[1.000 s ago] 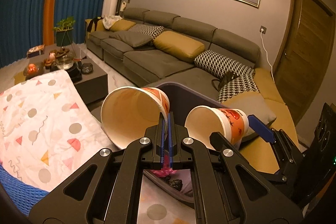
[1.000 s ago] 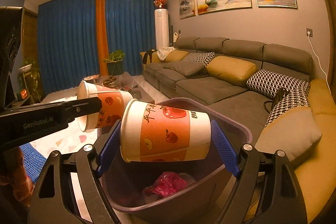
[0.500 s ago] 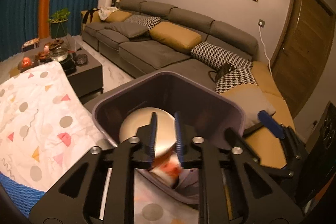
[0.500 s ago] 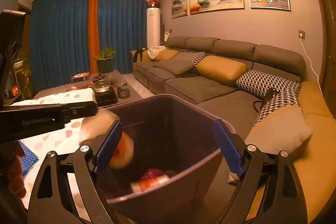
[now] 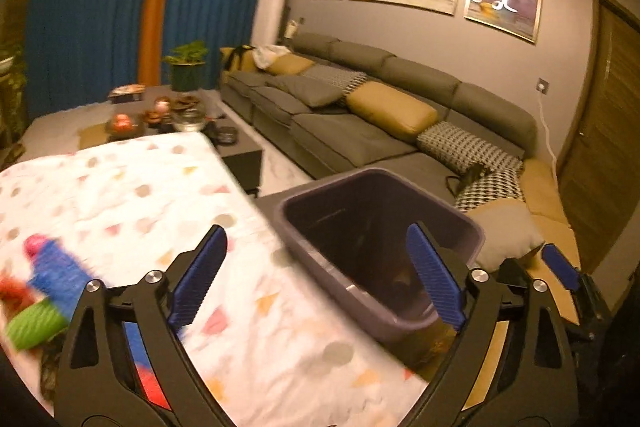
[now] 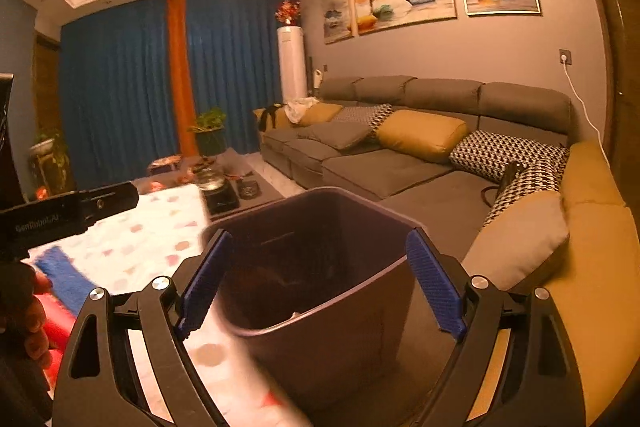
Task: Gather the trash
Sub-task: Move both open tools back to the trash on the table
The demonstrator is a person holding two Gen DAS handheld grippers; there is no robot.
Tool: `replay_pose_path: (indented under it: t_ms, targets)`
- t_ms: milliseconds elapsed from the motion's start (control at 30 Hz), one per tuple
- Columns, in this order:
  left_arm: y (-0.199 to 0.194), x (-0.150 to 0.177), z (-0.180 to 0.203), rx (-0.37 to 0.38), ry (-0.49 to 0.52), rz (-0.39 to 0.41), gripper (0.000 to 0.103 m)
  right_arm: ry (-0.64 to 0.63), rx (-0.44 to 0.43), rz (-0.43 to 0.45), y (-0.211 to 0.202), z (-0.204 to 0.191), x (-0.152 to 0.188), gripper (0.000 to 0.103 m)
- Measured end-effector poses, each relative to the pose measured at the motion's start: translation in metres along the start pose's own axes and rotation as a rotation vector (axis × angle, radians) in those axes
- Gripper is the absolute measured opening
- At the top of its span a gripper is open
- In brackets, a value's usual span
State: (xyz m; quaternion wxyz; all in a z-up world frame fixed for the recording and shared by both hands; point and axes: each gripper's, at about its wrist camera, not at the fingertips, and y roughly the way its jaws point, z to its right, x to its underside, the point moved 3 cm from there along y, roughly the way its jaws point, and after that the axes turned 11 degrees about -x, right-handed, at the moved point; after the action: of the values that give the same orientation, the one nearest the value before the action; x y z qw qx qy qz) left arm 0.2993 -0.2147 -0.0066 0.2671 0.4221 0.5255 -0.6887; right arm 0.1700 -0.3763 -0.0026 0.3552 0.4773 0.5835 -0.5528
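- Showing a dim living room from two cameras, each looking forward along a hand-held gripper. A dark plastic trash bin (image 5: 380, 247) stands just beside a patterned white tablecloth (image 5: 140, 195), with a long grey sofa (image 5: 360, 115) behind it.
- The left gripper (image 5: 316, 275) is spread wide and grasps nothing. Its jaws have just been opening, and no object sits between the blue pads (image 5: 198, 277).
- The right gripper (image 6: 320, 281) is also spread wide and empty. The bin's (image 6: 320, 267) mouth shows through the gap, but the pads do not touch it.
- A paper cup was between each gripper's jaws a second ago. Both cups are gone from the jaws now. The bin's inside is too dark to make them out clearly.
- The step in hand appears to be pulling back from the bin after the drop and turning to the next piece of trash.
- Doing this well likely means keeping both jaws spread, lifting clear of the bin rim so it is not tipped, and bringing the jaws down on either side of one item only.
- From the left gripper, the bin lies ahead and to the right. Blurred coloured things (image 5: 48, 287) in blue, green and red lie on the cloth at lower left, beside the left finger. Whether they are trash cannot be told.
- In the right wrist view, the left gripper's black body (image 6: 68, 215) crosses the left edge, with a person's fingers (image 6: 34, 311) below it.
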Motion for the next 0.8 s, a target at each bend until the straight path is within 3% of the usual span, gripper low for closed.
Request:
replay_pose_path:
  t_ms: [467, 800]
  targets:
    - [-0.104, 0.060, -0.081, -0.228, -0.064, 0.043, 0.092, -0.049, -0.131, -0.011, -0.055, -0.084, 0.019, 0.086]
    - [-0.171, 0.102, -0.166, -0.440, -0.151, 0.079, 0.092, -0.075, -0.228, -0.022, -0.079, -0.142, 0.039, 0.086]
